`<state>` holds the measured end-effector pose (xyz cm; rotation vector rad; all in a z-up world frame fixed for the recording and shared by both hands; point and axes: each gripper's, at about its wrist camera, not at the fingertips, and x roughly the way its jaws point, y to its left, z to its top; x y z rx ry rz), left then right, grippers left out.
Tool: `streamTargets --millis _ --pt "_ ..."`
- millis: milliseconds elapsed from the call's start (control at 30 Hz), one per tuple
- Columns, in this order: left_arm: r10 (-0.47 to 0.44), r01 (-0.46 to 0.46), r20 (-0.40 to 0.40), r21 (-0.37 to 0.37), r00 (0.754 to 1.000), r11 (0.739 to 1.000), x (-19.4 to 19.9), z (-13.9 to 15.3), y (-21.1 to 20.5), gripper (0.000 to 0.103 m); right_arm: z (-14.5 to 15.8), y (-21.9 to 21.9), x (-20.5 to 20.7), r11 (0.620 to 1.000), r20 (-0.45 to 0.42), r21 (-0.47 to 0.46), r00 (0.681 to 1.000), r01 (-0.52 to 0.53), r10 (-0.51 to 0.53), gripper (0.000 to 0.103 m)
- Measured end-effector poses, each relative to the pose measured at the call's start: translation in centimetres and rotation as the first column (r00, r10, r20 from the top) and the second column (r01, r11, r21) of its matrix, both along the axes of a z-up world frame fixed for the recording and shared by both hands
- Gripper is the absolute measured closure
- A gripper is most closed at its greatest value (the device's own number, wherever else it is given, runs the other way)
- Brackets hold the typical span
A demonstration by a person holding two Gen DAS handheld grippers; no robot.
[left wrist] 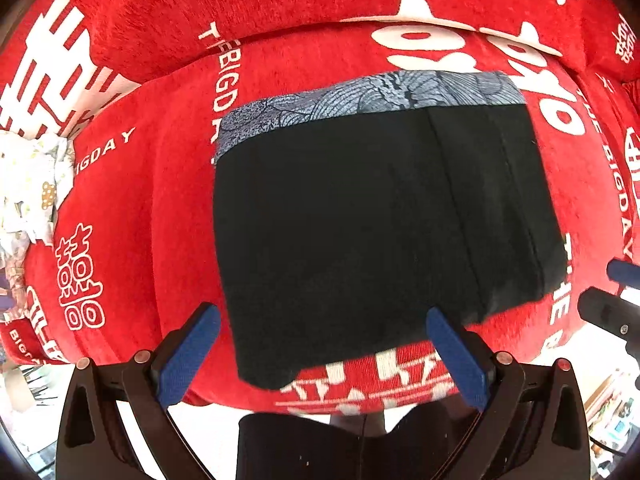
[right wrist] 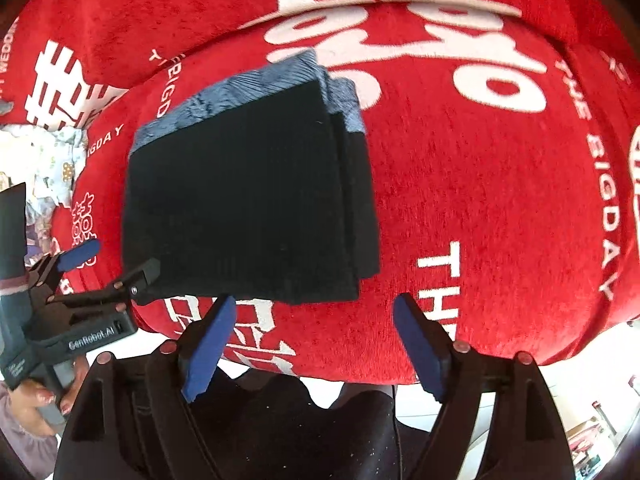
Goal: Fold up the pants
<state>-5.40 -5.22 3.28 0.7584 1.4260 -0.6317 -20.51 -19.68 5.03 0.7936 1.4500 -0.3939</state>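
The black pants lie folded into a thick rectangle on the red cover, with a grey-blue patterned waistband along the far edge. Seen from the right wrist, the stacked layers of the pants show at their right side. My left gripper hovers open above the pants' near edge, its blue pads apart and touching nothing. My right gripper is open too, just off the near right corner, holding nothing. The left gripper also appears at the left of the right wrist view, by the near left corner.
A red plush cover with white lettering spreads over a cushioned seat and its backrest. A pale printed cloth lies bunched at the left. The seat's front edge drops to a light floor, where the person's dark-clad legs stand.
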Motion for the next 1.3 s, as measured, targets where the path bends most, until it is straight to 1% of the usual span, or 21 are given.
streamTargets --millis 100,133,233,300,400,567,733,967,1300 --pt "-0.001 0.001 -0.003 -0.006 1.0 1.0 -0.3 1.3 0.4 0.0 1.9 0.9 0.9 0.998 0.019 -0.061 1.0 -0.022 0.023 0.001" --pt "0.001 -0.001 0.0 -0.012 1.0 1.0 -0.3 1.9 0.4 0.0 2.5 1.1 1.2 0.996 0.024 -0.082 0.999 -0.027 0.03 0.0" --pt "0.011 -0.011 0.002 -0.027 1.0 1.0 -0.1 3.5 0.8 0.0 4.2 1.4 2.2 0.99 0.031 -0.137 0.999 -0.031 0.036 0.0" --pt "0.024 -0.024 0.003 -0.041 1.0 0.999 0.1 4.7 1.1 0.0 4.9 1.3 2.7 0.987 0.017 -0.157 1.0 -0.024 0.027 0.0" --pt "0.026 -0.025 0.028 -0.055 0.999 0.998 0.2 6.2 1.3 0.0 5.7 1.0 3.4 0.984 -0.021 -0.175 1.0 -0.021 0.018 0.0" --pt "0.025 -0.021 0.066 -0.053 0.998 0.998 0.6 8.1 1.5 0.0 7.3 1.4 3.9 0.979 -0.023 -0.2 0.999 -0.034 0.03 0.0" --pt "0.046 -0.042 0.084 -0.051 0.995 0.998 1.3 8.8 1.6 0.0 7.7 1.8 4.1 0.98 -0.031 -0.198 0.999 -0.036 0.031 0.0" --pt "0.063 -0.058 0.086 -0.062 0.994 0.996 1.7 9.7 1.7 0.0 8.3 2.2 4.7 0.975 -0.035 -0.216 0.998 -0.057 0.051 0.0" --pt "0.064 -0.057 0.09 -0.078 0.994 0.995 1.8 10.4 1.8 0.0 9.3 2.4 5.4 0.967 -0.028 -0.244 0.997 -0.079 0.074 0.0"
